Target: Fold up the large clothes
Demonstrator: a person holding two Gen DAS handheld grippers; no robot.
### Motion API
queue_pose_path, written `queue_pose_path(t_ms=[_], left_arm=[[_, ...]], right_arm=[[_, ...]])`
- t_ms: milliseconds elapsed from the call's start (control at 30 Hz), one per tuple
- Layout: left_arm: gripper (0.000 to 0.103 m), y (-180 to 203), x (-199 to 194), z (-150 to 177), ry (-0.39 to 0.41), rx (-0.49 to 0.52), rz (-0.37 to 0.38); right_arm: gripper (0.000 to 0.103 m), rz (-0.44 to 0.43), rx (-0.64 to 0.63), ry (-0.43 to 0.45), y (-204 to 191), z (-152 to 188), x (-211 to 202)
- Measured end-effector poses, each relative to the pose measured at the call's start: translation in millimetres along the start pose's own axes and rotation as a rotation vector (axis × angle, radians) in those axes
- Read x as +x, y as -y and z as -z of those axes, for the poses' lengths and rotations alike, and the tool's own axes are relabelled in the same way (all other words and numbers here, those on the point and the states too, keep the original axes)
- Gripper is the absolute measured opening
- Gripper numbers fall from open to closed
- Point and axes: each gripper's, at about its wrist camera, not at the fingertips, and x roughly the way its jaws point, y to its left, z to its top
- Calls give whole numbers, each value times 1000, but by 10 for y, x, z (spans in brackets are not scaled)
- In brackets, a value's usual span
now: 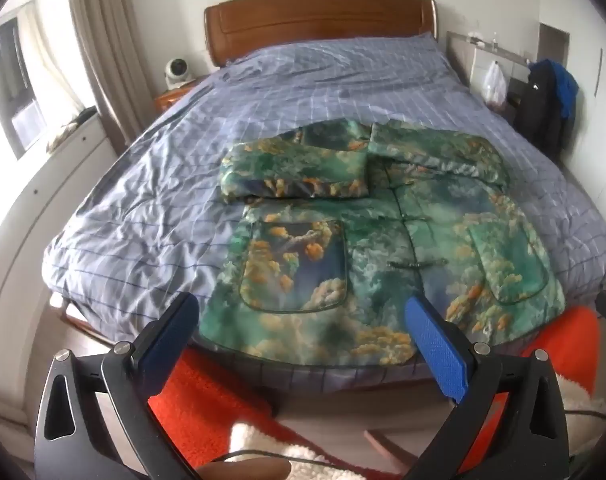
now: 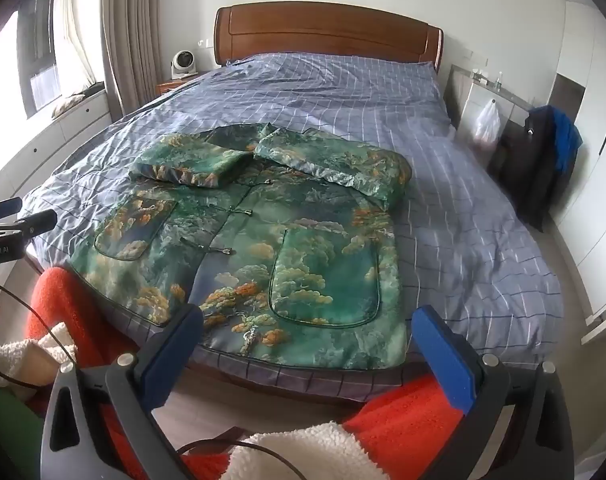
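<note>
Jacket with both sleeves folded across its chest lies at the foot of the bed. Left gripper and right gripper hover wide open, empty; only the right view shows the left gripper's tip.

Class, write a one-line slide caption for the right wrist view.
Open right tongs above the near hem of a green printed jacket, sleeves folded in, on a checked bed.

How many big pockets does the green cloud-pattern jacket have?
2. One patch pocket sits on the left front of the padded green cloud-print jacket and another pocket on the right front, both near the hem. Others may be hidden.
</note>
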Motion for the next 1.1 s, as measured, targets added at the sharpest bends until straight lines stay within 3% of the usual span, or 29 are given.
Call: queue_pose_path(t_ms=[200,567,733,1100], left_arm=[[103,-29,68,45,-24,-13,60],[103,55,142,9,-47,39,59],[103,33,156,7,-49,43,61],[103,72,166,-3,-49,39,70]], right_arm=[[103,3,1,-5,5,-11,22],[103,-3,31,-12,55,-43,83],[103,45,69,-65,81,-56,171],[103,115,68,-86,119,-42,192]])
